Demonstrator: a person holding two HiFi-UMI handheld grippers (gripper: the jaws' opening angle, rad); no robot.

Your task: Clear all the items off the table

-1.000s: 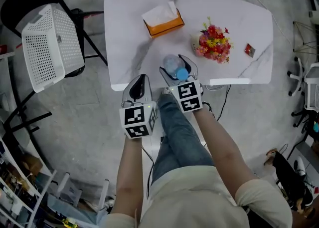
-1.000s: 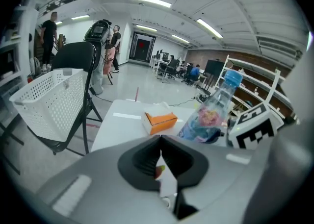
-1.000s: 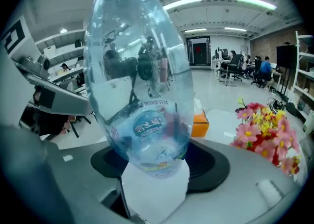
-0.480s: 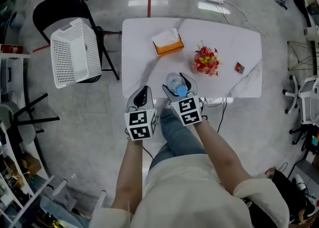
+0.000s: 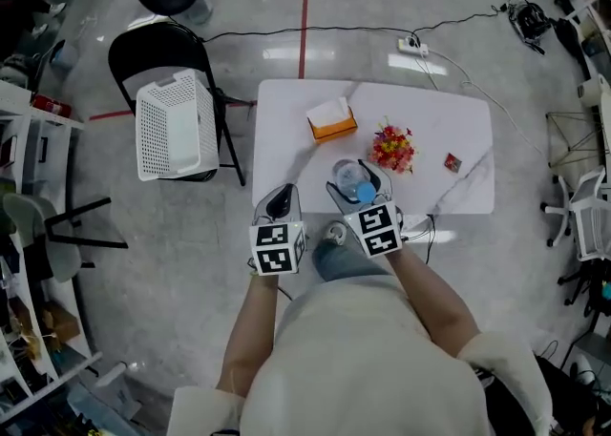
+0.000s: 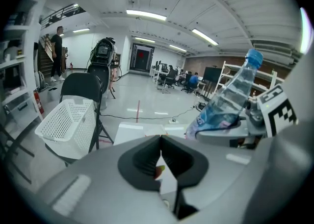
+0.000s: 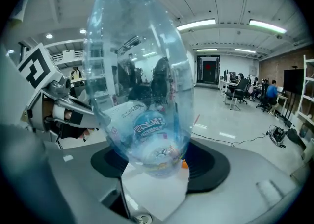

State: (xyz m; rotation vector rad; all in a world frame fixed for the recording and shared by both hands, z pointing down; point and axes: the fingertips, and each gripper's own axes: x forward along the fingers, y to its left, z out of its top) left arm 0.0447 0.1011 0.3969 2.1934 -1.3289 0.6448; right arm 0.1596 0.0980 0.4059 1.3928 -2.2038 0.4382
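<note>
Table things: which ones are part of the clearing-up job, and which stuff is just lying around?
Job: water bottle in the right gripper; tissue box; flower bouquet; small red packet; white basket, probably for them.
Lying about: folding chair; power strip.

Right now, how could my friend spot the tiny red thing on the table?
Find the white table on the grey floor. On its right part, just past the bunch of flowers, lies a small red packet. It is the littlest thing there and lies alone.
</note>
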